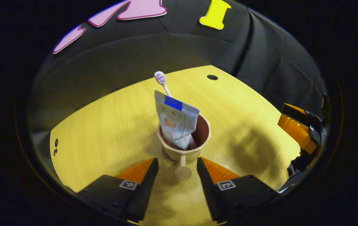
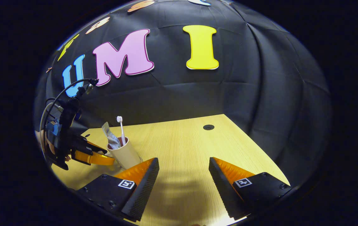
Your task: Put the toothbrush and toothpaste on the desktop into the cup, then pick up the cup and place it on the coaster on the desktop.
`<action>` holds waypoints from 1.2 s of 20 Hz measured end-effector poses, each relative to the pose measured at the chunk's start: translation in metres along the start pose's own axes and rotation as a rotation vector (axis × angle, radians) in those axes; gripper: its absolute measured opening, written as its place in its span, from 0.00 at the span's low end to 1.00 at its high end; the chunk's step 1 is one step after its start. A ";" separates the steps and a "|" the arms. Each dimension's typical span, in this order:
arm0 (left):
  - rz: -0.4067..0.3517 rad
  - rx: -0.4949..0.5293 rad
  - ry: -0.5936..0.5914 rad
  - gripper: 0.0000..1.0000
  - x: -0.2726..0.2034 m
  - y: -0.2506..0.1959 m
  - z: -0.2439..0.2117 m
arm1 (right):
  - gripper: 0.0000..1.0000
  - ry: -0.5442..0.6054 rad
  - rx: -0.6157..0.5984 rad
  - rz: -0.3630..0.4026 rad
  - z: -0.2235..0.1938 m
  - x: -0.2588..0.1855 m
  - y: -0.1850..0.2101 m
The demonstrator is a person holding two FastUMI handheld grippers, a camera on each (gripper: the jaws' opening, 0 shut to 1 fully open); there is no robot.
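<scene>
We start with the pale wooden desktop, since it frames every risk here: we cannot make out a coaster anywhere on it, so carrying the cup off towards a guessed spot is the first thing that could go wrong.

Next, the beige cup with a dark red inside stands upright near the middle of the desktop, just ahead of the left gripper. A small round stem-like piece sticks out low on its near side, and we cannot tell what it is. The left gripper's jaws stand wide apart with nothing between them, the cup just beyond their tips. If they close off-centre or too low, we judge the cup may tip or skid.

The right gripper is likewise spread open and empty, well apart from the cup, so it offers no steadying.

Inside the cup, the white and blue toothpaste tube leans and rises well above the rim, making the load top-heavy; a tilt in transit could spill it.

Smallest, the white toothbrush with a purple-dotted head stands tallest and could swing out on a jerk.
</scene>
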State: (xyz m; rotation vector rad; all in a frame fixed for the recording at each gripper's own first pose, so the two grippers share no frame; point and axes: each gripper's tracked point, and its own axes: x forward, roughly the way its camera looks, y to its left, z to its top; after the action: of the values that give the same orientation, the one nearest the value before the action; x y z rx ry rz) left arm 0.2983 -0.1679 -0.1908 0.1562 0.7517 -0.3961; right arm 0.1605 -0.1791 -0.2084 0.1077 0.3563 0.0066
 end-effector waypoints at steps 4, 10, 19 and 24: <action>0.074 -0.054 -0.127 0.99 -0.042 0.018 0.002 | 0.98 -0.004 -0.011 0.002 0.009 -0.017 0.004; 0.203 -0.167 -0.331 0.99 -0.145 0.044 -0.009 | 0.98 -0.029 -0.045 0.042 0.039 -0.061 0.031; 0.279 -0.293 -0.510 0.99 -0.296 0.032 -0.076 | 0.98 -0.083 -0.091 0.128 0.078 -0.156 0.107; 0.319 -0.316 -0.555 0.99 -0.357 0.017 -0.133 | 0.98 -0.068 -0.137 0.180 0.063 -0.214 0.144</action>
State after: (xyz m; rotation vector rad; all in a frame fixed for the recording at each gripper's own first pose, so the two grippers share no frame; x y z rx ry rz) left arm -0.0150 -0.0106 -0.0408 -0.1296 0.2259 -0.0046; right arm -0.0165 -0.0477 -0.0594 0.0045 0.2766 0.2042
